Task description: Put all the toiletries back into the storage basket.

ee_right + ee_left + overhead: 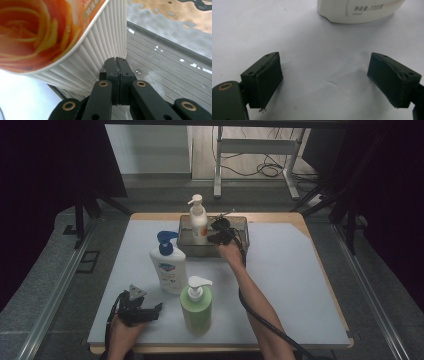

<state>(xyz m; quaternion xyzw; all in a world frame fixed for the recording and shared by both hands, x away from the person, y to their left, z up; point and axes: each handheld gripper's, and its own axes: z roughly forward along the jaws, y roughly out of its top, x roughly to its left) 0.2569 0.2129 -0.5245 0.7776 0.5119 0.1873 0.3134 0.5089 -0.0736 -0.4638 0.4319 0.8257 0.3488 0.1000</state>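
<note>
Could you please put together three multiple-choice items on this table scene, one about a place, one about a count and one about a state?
1. Where does the cream pump bottle with the orange label stand?
A. inside the clear bin at the far side of the table
B. beside the green bottle at the near edge
C. on the floor

2. How many pump bottles are in the high view?
A. two
B. three
C. five

3. How do the jaws of the left gripper stand?
A. shut on a bottle
B. pressed shut with nothing between
C. wide apart with nothing between

Answers: 1 A, since the bin's walls surround its base. 2 B, counting the cream one, the white bottle with the blue pump and the green bottle. 3 C, as the left gripper view shows bare table between them.
</note>
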